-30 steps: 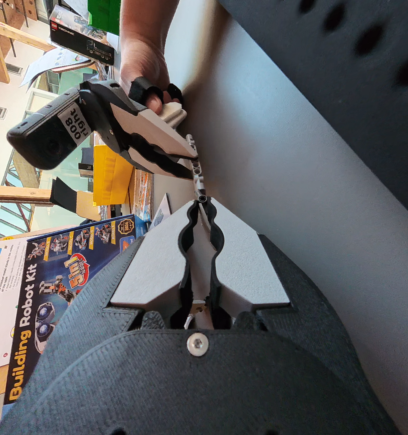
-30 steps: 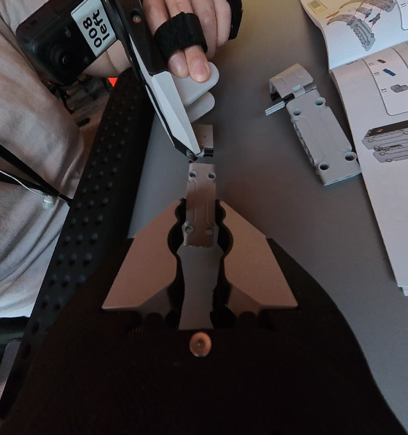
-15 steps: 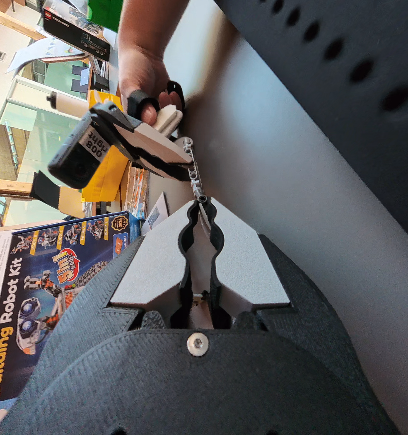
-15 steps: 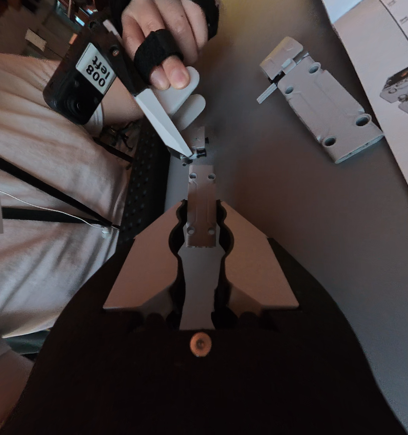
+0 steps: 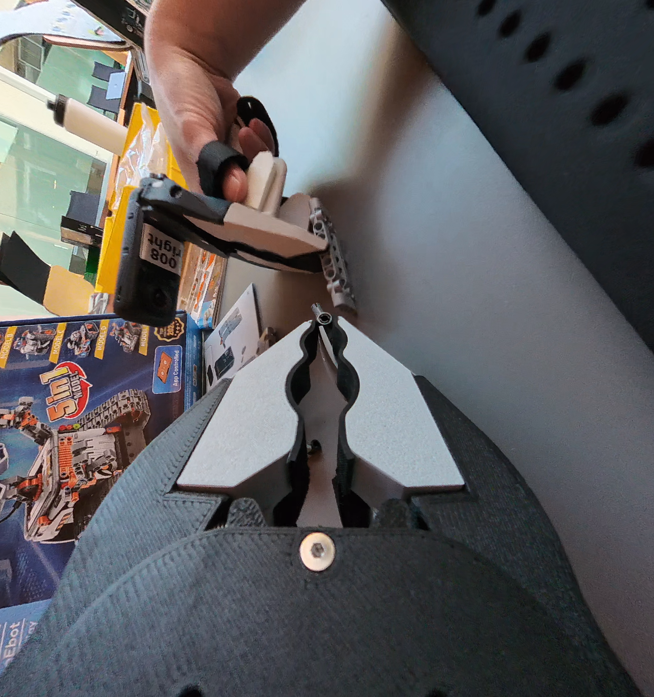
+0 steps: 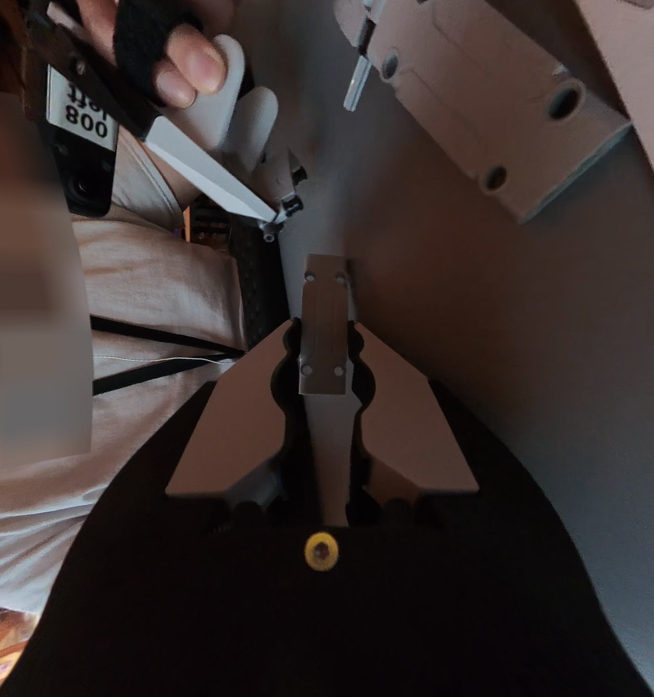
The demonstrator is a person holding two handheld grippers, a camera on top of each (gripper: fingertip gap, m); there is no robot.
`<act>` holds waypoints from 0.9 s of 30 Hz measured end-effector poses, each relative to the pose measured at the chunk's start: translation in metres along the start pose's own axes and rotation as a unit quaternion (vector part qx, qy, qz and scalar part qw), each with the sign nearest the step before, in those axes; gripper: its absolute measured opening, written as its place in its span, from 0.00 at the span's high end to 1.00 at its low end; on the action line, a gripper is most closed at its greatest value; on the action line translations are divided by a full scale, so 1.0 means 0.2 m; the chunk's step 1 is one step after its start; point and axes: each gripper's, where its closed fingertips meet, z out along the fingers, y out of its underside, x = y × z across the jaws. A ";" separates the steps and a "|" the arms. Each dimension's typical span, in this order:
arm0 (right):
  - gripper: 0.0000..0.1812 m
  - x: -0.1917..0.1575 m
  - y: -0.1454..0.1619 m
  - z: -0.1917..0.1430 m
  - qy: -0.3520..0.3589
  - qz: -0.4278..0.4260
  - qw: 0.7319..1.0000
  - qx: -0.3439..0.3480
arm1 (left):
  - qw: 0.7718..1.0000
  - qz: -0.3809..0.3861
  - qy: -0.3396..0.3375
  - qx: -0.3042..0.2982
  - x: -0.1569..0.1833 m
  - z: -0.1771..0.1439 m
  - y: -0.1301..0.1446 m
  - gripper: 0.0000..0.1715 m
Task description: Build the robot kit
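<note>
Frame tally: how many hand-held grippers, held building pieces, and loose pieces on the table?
Hand-held grippers: 2 (left hand-held gripper, right hand-held gripper)
Held pieces: 2 (small pin, grey holed plate)
Loose pieces on the table: 1 (large grey block)
Total: 5

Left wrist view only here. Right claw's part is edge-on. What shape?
Observer: Right wrist view: the grey strip is flat, two holes at each end, clamped in the right claw.
Operator: Anything ahead of it?
Observer: A large grey block with round holes, a thin axle sticking from its end.
Operator: My pin lined up with a hole?
Observer: No. The small pin in the left claw sits apart, up-left of the strip's far end.
</note>
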 end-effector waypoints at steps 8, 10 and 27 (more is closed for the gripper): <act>0.87 0.05 -0.05 -0.06 0.023 0.013 0.998 0.052 | 1.000 -0.022 0.002 0.015 -0.01 -0.01 -0.02 0.97; 0.87 0.05 -0.06 -0.07 0.021 0.015 0.998 0.060 | 0.999 -0.028 0.001 0.018 -0.02 -0.01 -0.02 0.97; 0.87 0.08 -0.05 -0.13 0.116 -0.066 0.982 0.133 | 0.999 -0.037 0.003 0.027 -0.02 -0.01 -0.03 0.97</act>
